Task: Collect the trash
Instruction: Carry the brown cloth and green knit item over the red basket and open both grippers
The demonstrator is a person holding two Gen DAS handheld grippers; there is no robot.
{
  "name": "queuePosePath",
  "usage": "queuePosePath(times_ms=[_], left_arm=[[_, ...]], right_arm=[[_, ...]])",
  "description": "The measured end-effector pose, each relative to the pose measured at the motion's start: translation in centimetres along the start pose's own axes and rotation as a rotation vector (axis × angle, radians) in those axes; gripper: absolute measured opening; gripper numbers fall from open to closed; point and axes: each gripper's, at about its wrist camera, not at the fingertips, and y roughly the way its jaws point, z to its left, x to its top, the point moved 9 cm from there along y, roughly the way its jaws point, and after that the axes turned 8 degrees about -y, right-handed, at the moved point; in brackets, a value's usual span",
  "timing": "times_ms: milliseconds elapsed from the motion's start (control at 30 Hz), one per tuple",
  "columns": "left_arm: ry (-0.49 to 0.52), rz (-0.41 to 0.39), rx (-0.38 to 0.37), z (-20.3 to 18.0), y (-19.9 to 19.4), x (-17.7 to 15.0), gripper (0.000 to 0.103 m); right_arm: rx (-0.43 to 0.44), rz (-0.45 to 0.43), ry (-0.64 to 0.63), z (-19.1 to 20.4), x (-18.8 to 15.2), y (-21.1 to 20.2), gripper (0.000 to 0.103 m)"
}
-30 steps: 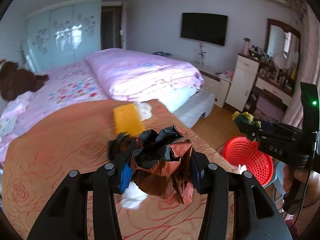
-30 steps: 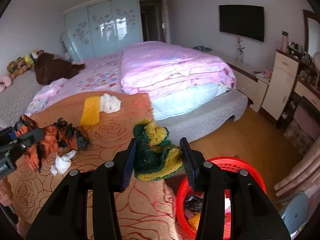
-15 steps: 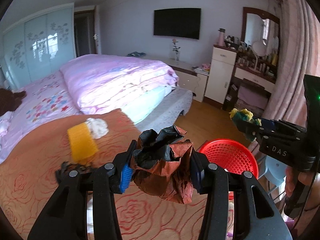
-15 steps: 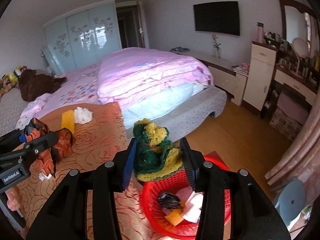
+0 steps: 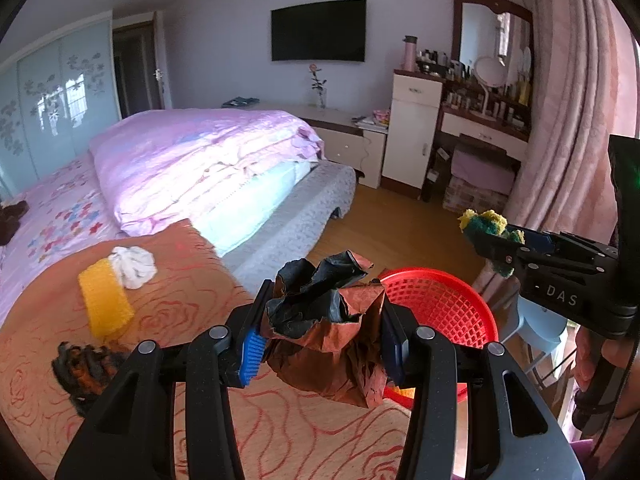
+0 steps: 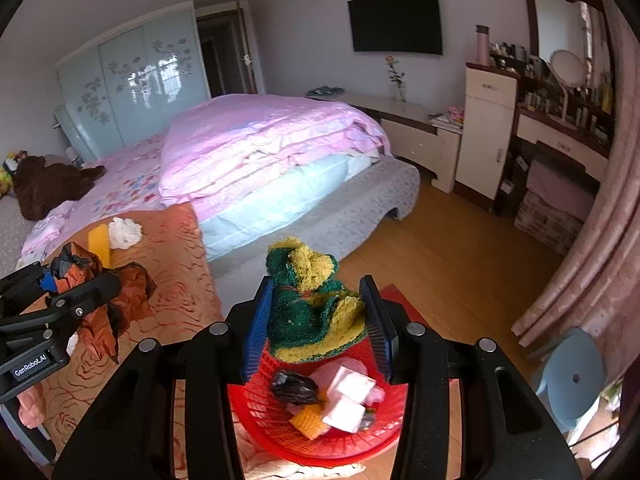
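My left gripper is shut on a crumpled brown and black paper wad, held over the edge of the orange rose-patterned bedspread. My right gripper is shut on a green and yellow scouring sponge, hanging just above the red mesh basket. That basket holds several scraps: white pieces, a black wad, an orange bit. In the left wrist view the right gripper shows at the right with the sponge. In the right wrist view the left gripper shows at the left with the paper wad.
On the bedspread lie a yellow sponge, a white crumpled tissue and a dark orange-black wad. A folded pink duvet covers the bed. A pale blue stool stands right of the basket by pink curtains. A dresser lines the far wall.
Both grippers have swung right, away from the bedspread toward the red basket, each keeping its load. The basket now sits under the right gripper and just beyond the left one.
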Motion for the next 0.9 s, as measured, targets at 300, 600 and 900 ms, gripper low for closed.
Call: queuePosePath(times_ms=[300, 600, 900], left_arm=[[0.042, 0.043, -0.026, -2.5, 2.3, -1.1, 0.045], [0.059, 0.102, -0.07, -4.3, 5.0, -2.0, 0.046], [0.085, 0.17, -0.091, -5.4, 7.6, -3.7, 0.047]], right_arm=[[-0.017, 0.036, 0.074, -2.6, -2.2, 0.9, 0.043], [-0.029, 0.055, 0.102, -3.9, -2.9, 1.8, 0.043], [-0.033, 0.078, 0.125, -4.9, -3.5, 2.7, 0.043]])
